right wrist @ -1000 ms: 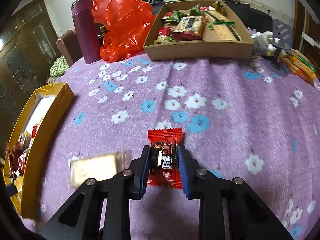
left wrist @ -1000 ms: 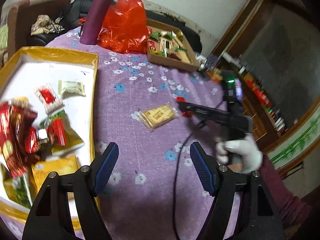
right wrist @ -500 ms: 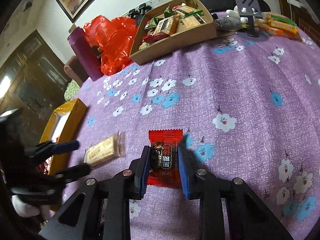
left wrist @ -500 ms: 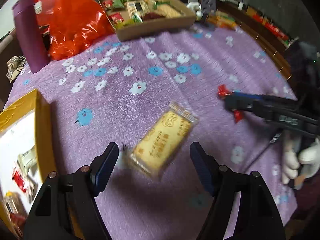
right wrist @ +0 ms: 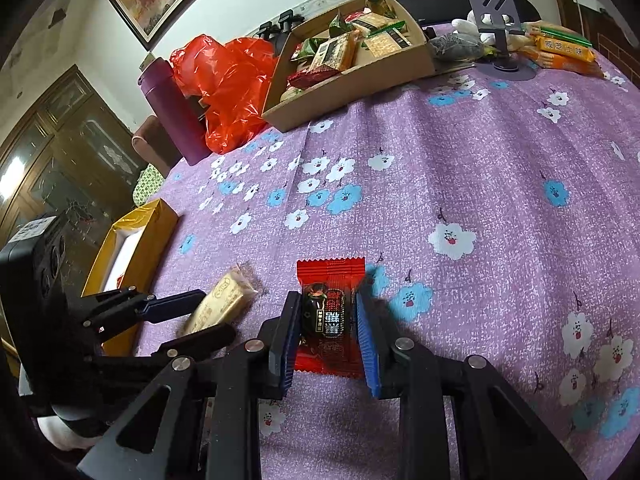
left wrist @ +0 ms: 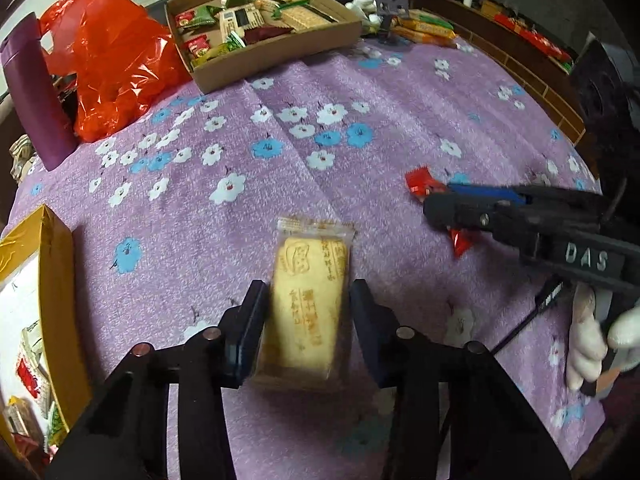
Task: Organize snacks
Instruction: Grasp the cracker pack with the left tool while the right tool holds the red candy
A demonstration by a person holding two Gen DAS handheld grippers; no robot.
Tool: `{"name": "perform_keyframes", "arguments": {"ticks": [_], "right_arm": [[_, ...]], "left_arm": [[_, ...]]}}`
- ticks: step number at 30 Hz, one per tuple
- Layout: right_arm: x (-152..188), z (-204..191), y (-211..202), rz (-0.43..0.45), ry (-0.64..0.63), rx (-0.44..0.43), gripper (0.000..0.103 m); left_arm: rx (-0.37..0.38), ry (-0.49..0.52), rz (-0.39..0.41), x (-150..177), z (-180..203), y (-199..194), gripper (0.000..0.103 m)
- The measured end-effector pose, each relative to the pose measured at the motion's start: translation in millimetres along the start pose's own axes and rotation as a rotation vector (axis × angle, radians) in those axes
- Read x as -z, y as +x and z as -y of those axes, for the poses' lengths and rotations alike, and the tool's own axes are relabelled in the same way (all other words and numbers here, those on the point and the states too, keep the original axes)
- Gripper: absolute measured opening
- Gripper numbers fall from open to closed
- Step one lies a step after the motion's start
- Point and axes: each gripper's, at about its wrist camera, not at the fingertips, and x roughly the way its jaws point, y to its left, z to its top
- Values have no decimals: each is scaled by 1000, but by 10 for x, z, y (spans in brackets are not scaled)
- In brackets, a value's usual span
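Snacks lie on the purple flowered worktop (left wrist: 360,168), where my left tool (left wrist: 308,316) is closing around the yellow biscuit pack (left wrist: 308,300) between its jaws, and my right tool (right wrist: 328,332) is clenched on the red candy wrapper (right wrist: 328,316), with the cardboard box (right wrist: 360,68) far behind.

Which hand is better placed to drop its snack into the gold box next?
Left, probably. The left gripper, closing around the biscuit packet, sits beside the gold box; the right gripper is farther off.
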Motion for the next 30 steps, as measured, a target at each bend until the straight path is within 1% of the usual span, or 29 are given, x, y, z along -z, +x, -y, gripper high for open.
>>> {"name": "perform_keyframes", "arguments": {"ticks": [1, 2, 4, 5, 6, 7, 8, 9, 11, 13, 18, 20, 23, 25, 30], "right_arm": [[-2, 4, 1, 0, -1, 0, 28], [1, -2, 1, 2, -4, 4, 28], [7, -14, 1, 7, -10, 11, 28], [11, -18, 0, 9, -12, 14, 28], [14, -22, 1, 13, -15, 17, 28], [15, -27, 3, 15, -17, 19, 28], [15, -29, 3, 18, -19, 21, 28], [17, -31, 3, 22, -22, 25, 28], [20, -43, 4, 27, -29, 32, 28], [22, -53, -1, 35, -37, 42, 28], [20, -86, -41, 62, -51, 35, 28], [24, -106, -54, 74, -60, 33, 28], [33, -131, -63, 83, -67, 28, 28], [43, -140, -54, 86, -67, 30, 28], [39, -192, -57, 92, -65, 37, 28]], "left_arm": [[5, -3, 11, -5, 4, 15, 56], [10, -1, 25, -2, 22, 33, 59], [-4, 0, 42, -13, 68, 56, 61], [-4, -12, 39, -16, 69, 50, 58], [-1, -20, 37, -15, 66, 38, 39], [15, -34, 37, -11, 50, 4, 31], [37, -48, 39, 7, 33, -21, 31], [42, -51, 41, 28, 27, -43, 31], [17, -48, 45, 80, 28, -75, 31], [22, -76, 53, 118, -15, -105, 31], [66, -217, 134, 285, -246, -402, 31], [85, -278, 179, 391, -373, -583, 31], [84, -371, 256, 592, -628, -908, 31], [68, -416, 296, 714, -782, -1085, 31], [-31, -524, 376, 1106, -1259, -1474, 31]]}}
